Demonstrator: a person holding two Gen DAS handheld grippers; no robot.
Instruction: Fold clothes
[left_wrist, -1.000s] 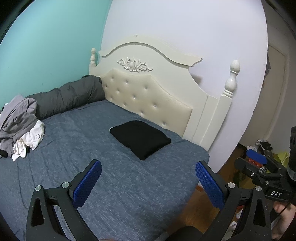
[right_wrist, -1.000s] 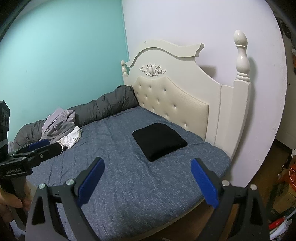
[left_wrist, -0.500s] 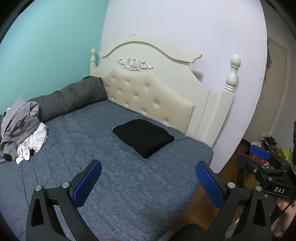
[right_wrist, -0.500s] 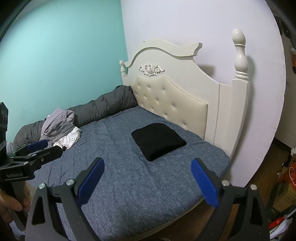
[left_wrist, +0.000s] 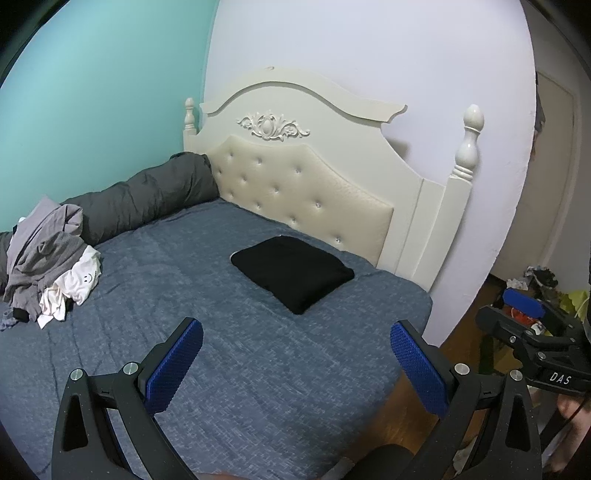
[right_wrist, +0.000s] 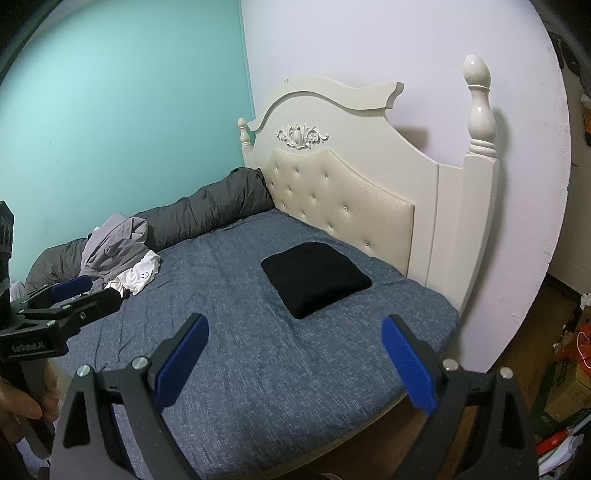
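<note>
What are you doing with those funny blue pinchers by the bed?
A person is folding clothes. The left hand-held gripper and the right hand-held gripper are both open and empty, held above the blue bed. One black garment lies folded near the headboard. A pile of unfolded clothes waits by the teal wall.

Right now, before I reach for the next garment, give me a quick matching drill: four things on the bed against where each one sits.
Things:
1. folded black garment
2. pile of unfolded clothes
3. dark grey rolled duvet
4. left gripper

Places:
A. along the teal wall
B. over the bed's near edge, open and empty
C. near the headboard
D. far left side of the bed

Pairs: 1-C, 2-D, 3-A, 4-B
</note>
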